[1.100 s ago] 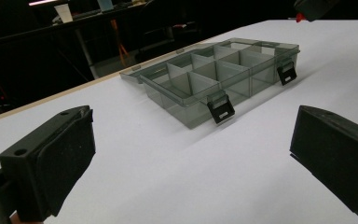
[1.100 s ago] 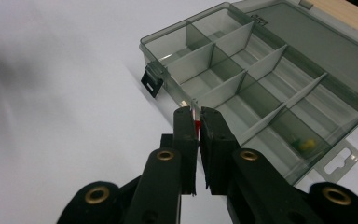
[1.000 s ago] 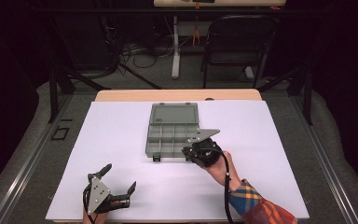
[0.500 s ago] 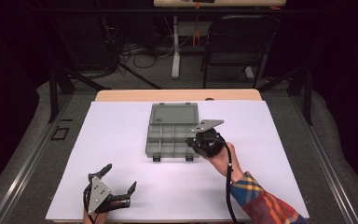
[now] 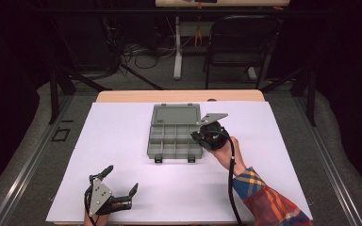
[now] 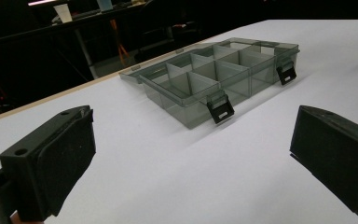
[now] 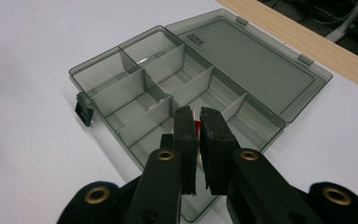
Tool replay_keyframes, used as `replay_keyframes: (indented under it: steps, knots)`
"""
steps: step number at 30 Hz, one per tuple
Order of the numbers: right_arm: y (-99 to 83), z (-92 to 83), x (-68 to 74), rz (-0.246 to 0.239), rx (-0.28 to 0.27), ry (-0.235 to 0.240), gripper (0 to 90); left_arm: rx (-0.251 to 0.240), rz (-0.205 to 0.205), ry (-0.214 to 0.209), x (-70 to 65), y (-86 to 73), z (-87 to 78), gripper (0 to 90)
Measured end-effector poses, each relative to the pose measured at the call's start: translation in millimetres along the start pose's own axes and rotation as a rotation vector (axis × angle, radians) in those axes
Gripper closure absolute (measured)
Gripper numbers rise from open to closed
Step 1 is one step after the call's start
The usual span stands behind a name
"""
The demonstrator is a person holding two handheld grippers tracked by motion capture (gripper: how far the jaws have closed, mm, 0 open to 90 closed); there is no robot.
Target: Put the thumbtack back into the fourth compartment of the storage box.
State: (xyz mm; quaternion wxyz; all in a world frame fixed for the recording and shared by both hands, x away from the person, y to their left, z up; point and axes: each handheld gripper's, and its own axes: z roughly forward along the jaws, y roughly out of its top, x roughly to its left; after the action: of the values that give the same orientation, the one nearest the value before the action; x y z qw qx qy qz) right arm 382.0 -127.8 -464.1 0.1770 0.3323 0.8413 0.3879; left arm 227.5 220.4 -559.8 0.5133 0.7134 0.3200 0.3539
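The grey organizer box [image 5: 175,137] sits mid-table on the white sheet [image 5: 122,141], lid flopped open toward 12 o'clock. My right gripper [image 7: 198,122] is over its 3 o'clock edge, jaws nearly together, pinching a small red thing [image 7: 196,125]; can't tell what it is. My left gripper [image 5: 120,182] rests down at 7 o'clock, well apart from the box, jaws spread wide with nothing in them.

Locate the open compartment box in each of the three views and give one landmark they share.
High view: the compartment box lies at the middle of the white table cover, lid open away from the person, right gripper at its right edge.
Left gripper view: upper centre, beyond the wide-open jaws.
Right gripper view: centre, under the nearly closed jaws.
Shared landmark: the black latch on the box's front wall.
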Motion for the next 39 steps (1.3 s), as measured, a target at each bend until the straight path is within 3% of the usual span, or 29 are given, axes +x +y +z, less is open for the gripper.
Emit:
replay_keyframes:
  steps: [15, 39]
  knots:
    - [7.0, 15.1, -18.5, 0.022, 0.039, -0.035, 85.9, 0.003, 0.0, -0.002, -0.3, 0.2, -0.1, 0.1]
    - [2.5, 48.2, -35.5, 0.04, 0.147, -0.04, 85.5, 0.005, 0.003, -0.005, -0.3, 0.3, 0.1, 0.0]
